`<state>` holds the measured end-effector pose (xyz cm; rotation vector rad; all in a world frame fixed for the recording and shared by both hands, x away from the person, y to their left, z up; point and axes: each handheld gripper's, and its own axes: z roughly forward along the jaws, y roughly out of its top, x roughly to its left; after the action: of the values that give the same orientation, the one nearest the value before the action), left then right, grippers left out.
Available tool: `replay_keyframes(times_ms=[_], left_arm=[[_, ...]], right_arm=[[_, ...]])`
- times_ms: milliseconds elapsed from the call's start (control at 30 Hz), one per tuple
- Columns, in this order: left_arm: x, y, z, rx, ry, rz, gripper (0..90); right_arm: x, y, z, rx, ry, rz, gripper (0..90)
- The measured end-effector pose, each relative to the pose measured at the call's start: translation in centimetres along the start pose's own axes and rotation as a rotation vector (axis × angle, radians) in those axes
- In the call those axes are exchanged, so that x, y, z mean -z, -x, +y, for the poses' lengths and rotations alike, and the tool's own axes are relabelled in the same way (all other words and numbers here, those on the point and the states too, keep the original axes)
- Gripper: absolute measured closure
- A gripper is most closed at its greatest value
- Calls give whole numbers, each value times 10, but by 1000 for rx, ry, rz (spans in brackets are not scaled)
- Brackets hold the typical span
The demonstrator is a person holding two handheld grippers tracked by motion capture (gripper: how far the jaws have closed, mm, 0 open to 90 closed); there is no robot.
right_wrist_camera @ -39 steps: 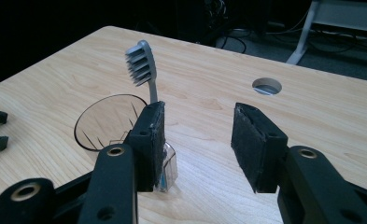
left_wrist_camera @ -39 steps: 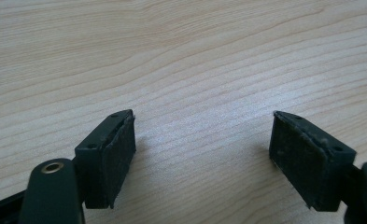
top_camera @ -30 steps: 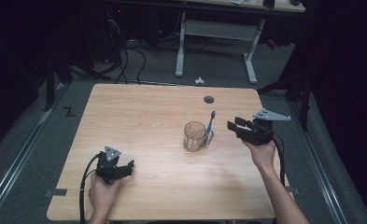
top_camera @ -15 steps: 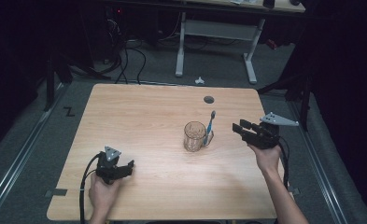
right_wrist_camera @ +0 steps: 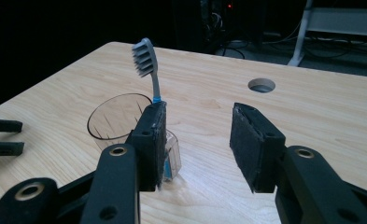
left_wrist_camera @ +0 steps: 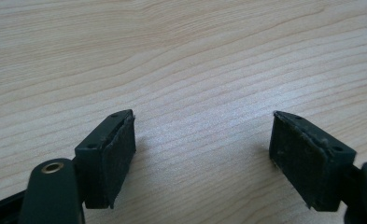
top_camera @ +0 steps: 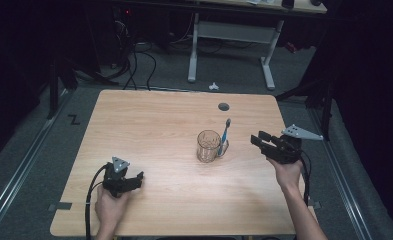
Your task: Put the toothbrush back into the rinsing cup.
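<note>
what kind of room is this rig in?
Most likely a lab or recording workspace, not a home. A bare wooden table with a cable hole stands on grey floor, cables trail in the dark behind it, and a white-legged desk stands beyond.

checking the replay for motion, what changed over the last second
The right gripper drew back from the cup and toothbrush, toward the table's right edge and a little nearer the person, jaws open and empty. The left gripper stayed resting open on the table; cup and toothbrush did not move.
</note>
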<state>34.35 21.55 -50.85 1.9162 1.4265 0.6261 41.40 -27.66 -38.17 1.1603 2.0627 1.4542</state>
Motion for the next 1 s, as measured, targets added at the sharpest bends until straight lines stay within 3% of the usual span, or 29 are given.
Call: replay_keyframes(times_ms=[1000], left_arm=[[0,0,0,0,0,0,232]], right_arm=[[13,10,-22,-54,16,-9,568]])
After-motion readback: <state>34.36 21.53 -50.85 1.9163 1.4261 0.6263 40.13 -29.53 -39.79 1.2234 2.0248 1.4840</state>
